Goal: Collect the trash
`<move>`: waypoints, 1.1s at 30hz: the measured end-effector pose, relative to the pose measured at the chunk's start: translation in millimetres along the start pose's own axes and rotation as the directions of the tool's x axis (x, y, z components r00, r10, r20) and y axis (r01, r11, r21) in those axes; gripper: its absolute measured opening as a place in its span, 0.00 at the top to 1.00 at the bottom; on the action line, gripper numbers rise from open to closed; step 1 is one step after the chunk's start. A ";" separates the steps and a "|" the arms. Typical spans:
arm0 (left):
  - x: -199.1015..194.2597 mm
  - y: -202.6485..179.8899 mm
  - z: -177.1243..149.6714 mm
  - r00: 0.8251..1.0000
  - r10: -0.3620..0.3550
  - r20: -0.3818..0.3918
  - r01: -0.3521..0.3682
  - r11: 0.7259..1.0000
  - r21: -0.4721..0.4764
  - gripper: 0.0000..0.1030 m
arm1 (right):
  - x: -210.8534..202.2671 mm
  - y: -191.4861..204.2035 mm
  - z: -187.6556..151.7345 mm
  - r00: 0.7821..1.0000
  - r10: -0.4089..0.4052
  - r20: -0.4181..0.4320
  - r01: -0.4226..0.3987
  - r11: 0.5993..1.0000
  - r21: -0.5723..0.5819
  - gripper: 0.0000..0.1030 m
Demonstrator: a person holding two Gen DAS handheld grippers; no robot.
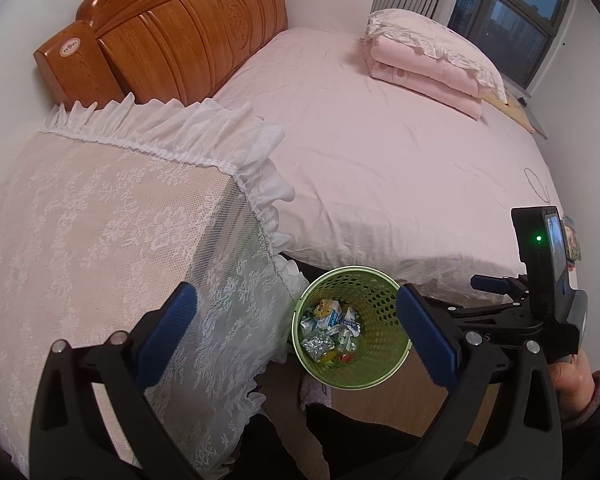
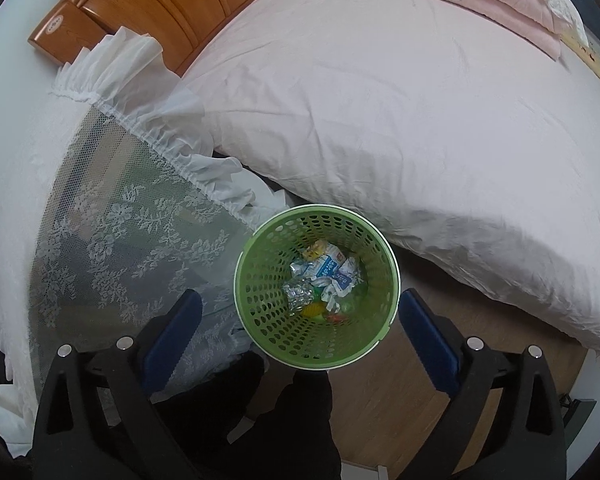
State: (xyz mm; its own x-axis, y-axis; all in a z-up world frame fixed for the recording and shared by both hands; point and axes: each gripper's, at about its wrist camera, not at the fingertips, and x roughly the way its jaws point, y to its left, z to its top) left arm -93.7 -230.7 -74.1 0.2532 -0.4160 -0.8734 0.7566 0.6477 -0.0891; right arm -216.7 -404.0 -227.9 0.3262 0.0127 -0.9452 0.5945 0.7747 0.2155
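Claws: right claw (image 2: 300,332) spread, empty, above bin (image 2: 260,312); left claw (image 1: 296,336) spread too.
Trash (image 2: 324,280): light crumpled wrappers, foil; pinch a fold.

Left gripper (image 1: 296,324) jaws wide apart, nothing between them. Green bin (image 1: 376,364) on floor between lace-covered stand (image 1: 100,240) and bed (image 1: 380,152), holding crumpled wrappers (image 1: 332,334). Right gripper (image 1: 540,280) beside bin, at right edge.

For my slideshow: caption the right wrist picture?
Open right gripper above a green bin holding crumpled wrappers.
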 end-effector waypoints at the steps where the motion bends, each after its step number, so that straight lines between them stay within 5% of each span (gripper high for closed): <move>1: -2.2 2.7 0.7 1.000 0.003 0.005 -0.003 1.000 -0.005 0.08 | -0.1 3.7 2.2 1.000 -0.001 0.002 0.001 1.000 -0.003 0.05; 20: -71.5 107.8 3.0 0.979 0.146 0.141 -0.114 0.970 -0.213 0.08 | -74.9 144.3 46.8 0.973 0.111 0.202 -0.059 0.968 -0.244 0.03; 28: -104.4 168.4 -21.9 0.946 0.288 0.146 -0.217 0.901 -0.376 0.08 | -96.5 228.1 66.4 0.948 0.188 0.255 -0.082 0.923 -0.376 0.03; 33: -133.3 200.0 -33.9 0.899 0.413 0.146 -0.310 0.835 -0.454 0.08 | -112.8 277.9 70.5 0.931 0.240 0.274 -0.091 0.883 -0.461 0.03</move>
State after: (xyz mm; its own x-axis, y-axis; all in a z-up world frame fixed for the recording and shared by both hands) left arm 3.4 -24.1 8.3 0.6283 -0.2000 -0.7519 0.2798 0.9598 -0.0215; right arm -36.5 -234.7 -44.1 0.6478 0.0240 -0.7614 0.1561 0.9741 0.1635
